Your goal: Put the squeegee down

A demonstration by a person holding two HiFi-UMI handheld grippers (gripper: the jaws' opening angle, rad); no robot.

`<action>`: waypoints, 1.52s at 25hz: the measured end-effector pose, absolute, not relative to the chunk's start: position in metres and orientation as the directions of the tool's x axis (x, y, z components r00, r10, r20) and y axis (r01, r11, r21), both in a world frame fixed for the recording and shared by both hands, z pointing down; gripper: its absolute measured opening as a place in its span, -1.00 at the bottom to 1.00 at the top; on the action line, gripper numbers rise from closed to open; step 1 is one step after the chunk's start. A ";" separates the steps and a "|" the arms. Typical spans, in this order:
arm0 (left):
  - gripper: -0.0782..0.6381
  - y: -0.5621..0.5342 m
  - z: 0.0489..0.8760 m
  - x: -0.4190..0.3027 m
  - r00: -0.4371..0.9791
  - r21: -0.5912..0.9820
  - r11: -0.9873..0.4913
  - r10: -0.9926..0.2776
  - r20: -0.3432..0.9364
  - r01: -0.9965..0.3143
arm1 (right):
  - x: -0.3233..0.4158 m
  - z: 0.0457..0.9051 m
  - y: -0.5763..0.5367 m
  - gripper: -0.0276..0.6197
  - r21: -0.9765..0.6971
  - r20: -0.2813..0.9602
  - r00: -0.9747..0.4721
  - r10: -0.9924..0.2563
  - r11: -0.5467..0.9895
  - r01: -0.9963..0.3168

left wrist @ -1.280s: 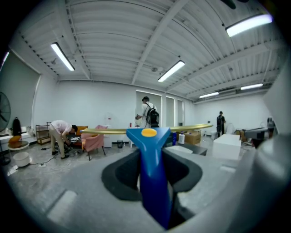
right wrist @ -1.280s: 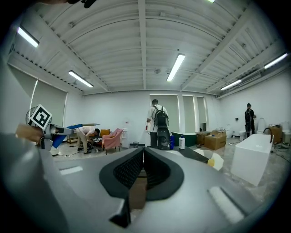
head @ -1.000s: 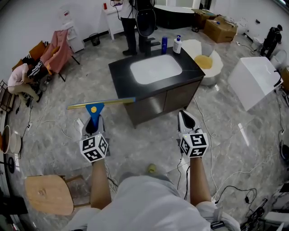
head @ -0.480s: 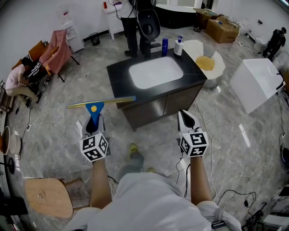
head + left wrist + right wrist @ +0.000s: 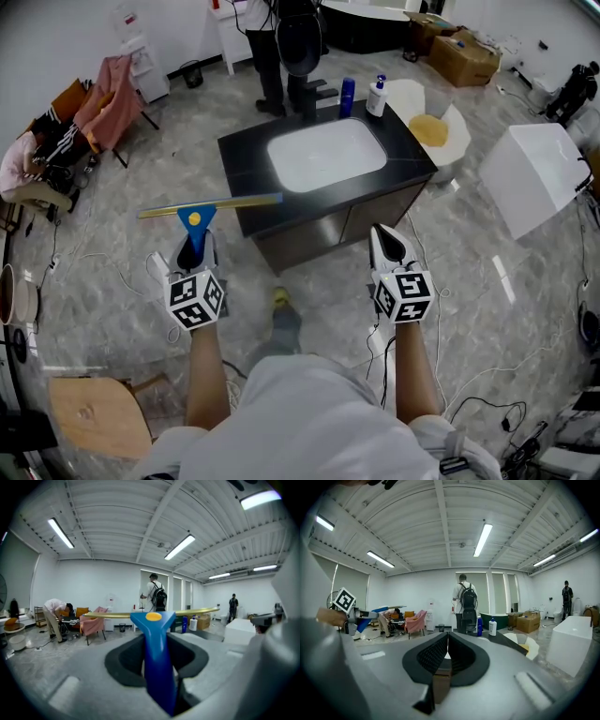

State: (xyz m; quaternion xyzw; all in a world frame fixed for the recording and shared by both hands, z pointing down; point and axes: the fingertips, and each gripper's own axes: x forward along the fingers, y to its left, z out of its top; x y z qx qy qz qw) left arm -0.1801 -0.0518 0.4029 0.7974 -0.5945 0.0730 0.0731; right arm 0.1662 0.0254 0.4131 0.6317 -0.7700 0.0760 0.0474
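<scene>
The squeegee (image 5: 199, 214) has a blue handle and a long yellow blade bar held level and crosswise. My left gripper (image 5: 194, 251) is shut on the blue handle (image 5: 158, 663), with the blade (image 5: 151, 615) just past the fingertips. In the head view the blade's right end reaches the front left corner of the black counter (image 5: 246, 183), above it. My right gripper (image 5: 387, 247) is shut with nothing in it, its pads meeting (image 5: 447, 635). It is held level in front of the counter's right half. From the right gripper view the left gripper's marker cube (image 5: 345, 601) shows at far left.
The counter holds a white sink (image 5: 326, 153), a blue bottle (image 5: 347, 95) and a white pump bottle (image 5: 378, 96). A person with a backpack (image 5: 284, 42) stands behind it. A white box (image 5: 539, 169) is at right and a wooden chair (image 5: 94, 411) at lower left, with cables on the floor.
Both grippers have moved forward toward the counter, which now sits closer. The blade's right end now overlaps the counter's corner. The grip on the squeegee is unchanged.
</scene>
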 end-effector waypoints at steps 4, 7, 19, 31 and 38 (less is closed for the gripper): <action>-0.43 -0.088 0.409 -0.182 0.284 0.038 -0.283 -0.934 0.216 -0.958 | 0.164 0.416 -0.011 -0.90 -0.058 0.179 -0.193 -0.965 0.186 -0.981; -0.43 -0.116 0.412 -0.183 0.286 0.041 -0.285 -0.931 0.225 -0.958 | 0.162 0.417 -0.038 -0.90 -0.059 0.187 -0.193 -0.963 0.185 -0.981; -0.43 -0.234 0.420 -0.197 0.298 0.075 -0.289 -0.918 0.261 -0.954 | 0.145 0.411 -0.156 -0.90 -0.044 0.216 -0.187 -0.958 0.182 -0.982; -0.42 -0.359 0.421 -0.201 0.331 0.100 -0.316 -0.903 0.273 -0.943 | 0.136 0.406 -0.267 -0.90 -0.032 0.233 -0.156 -0.960 0.153 -0.988; -0.42 -0.390 0.428 -0.206 0.340 0.114 -0.320 -0.896 0.285 -0.941 | 0.130 0.411 -0.292 -0.90 -0.031 0.249 -0.147 -0.957 0.144 -0.989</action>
